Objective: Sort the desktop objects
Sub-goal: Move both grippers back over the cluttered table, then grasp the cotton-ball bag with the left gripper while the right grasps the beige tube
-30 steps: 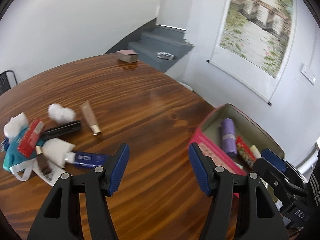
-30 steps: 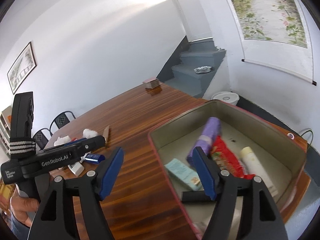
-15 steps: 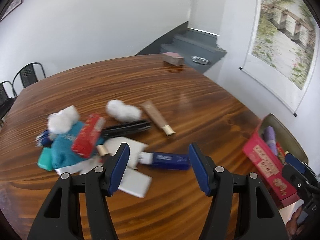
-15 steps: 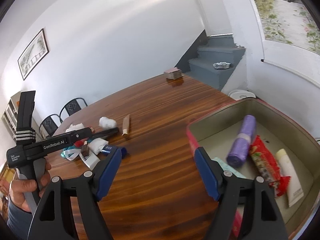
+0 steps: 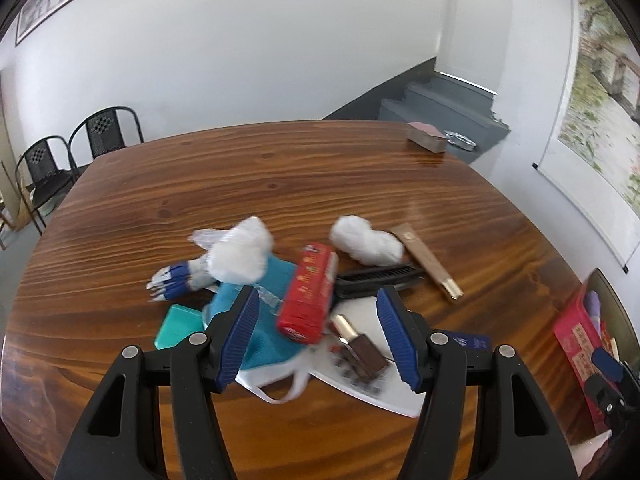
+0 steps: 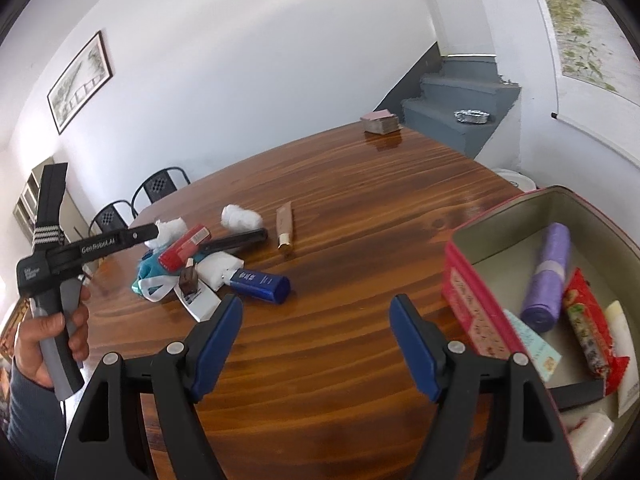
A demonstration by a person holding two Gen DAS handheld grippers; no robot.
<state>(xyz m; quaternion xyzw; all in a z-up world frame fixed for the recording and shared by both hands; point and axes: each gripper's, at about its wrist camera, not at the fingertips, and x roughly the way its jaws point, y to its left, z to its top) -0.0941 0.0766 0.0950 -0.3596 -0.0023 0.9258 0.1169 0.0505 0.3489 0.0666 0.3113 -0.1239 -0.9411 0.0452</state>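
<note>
Both tools gape wide and empty: left gripper [image 5: 316, 334] hovers over the clutter pile, right gripper [image 6: 316, 334], whose jaws have just been opening, over bare wood. Left of centre lie a red box [image 6: 185, 247], black comb [image 6: 236, 241] and blue tube [image 6: 260, 282]. At right, a pink tin [image 6: 472, 312] holds a purple roll [image 6: 548, 276], red snack packet [image 6: 588, 324] and cream tube [image 6: 622, 344]. Underneath is a wooden table [image 6: 360, 208]; behind it, white walls, black chairs [image 6: 160, 184], grey stairs [image 6: 460, 104].
</note>
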